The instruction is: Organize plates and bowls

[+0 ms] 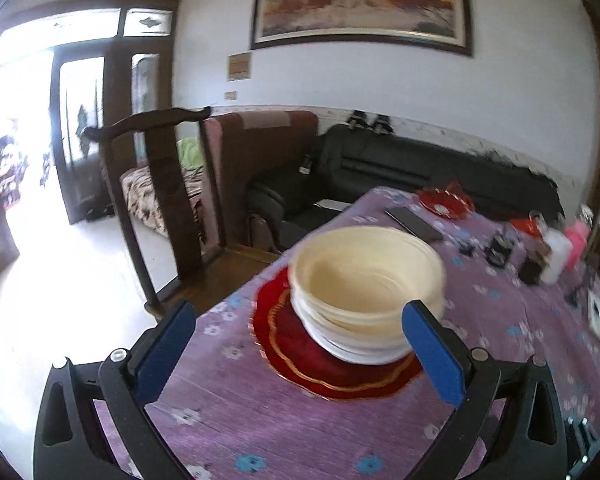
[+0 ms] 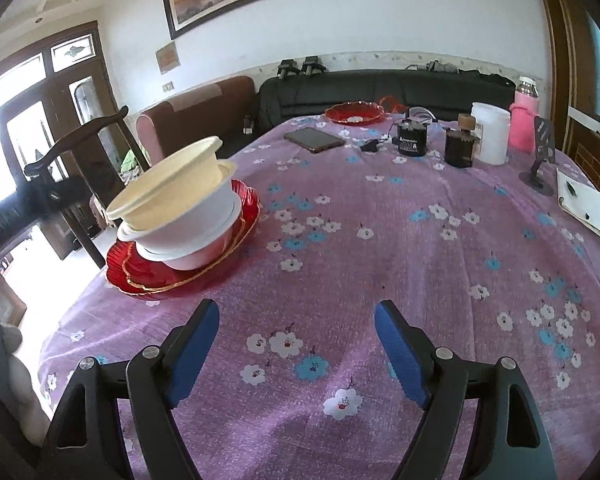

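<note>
Bowls [image 2: 176, 200] sit nested in one leaning stack on the red plates [image 2: 188, 264] at the worktop's [image 2: 380, 240] left edge, likely to gather the crockery in one spot; a second red dish [image 2: 354, 113] is still at the far end. Left tool [image 1: 300, 354] is wide open, empty, with the stack just ahead between its pads. Right tool [image 2: 296, 350] is open, empty, over bare cloth.

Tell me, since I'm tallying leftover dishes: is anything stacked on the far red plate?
No, the far red glass plate sits bare beside the black sofa's edge.
</note>
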`<state>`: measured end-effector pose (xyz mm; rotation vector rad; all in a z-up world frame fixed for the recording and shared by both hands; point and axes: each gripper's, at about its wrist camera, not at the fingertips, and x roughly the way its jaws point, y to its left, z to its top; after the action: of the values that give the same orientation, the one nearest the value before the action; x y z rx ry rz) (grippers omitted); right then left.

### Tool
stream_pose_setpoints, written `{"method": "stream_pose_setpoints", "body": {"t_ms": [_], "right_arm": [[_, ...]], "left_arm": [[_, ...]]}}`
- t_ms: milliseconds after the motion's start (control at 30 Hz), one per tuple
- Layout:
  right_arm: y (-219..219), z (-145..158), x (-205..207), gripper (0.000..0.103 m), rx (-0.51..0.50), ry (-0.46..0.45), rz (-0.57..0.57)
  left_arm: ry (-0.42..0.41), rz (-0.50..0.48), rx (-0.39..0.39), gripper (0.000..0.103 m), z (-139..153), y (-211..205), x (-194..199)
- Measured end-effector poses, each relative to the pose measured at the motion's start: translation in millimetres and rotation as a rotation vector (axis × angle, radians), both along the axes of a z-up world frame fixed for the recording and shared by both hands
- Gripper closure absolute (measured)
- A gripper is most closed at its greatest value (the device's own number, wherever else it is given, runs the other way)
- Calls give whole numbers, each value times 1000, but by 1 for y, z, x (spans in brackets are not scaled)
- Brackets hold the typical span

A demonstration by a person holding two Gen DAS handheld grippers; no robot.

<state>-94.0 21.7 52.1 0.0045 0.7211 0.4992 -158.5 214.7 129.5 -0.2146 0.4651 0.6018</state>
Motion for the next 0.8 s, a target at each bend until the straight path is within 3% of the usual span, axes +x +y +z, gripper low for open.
{"method": "stream_pose_setpoints", "body": {"t_ms": [200,433,800], "right_arm": [[18,-2,-6,19,-20,-10,56],[38,-8,-13,19,-78,-23,95],[61,-7,-12,19,-125,-24,114]], "left_arm": [[13,50,-13,0,-7,20,-2],[81,14,-27,0,-25,24,8],[108,-15,-51,0,-33,28,11]]}}
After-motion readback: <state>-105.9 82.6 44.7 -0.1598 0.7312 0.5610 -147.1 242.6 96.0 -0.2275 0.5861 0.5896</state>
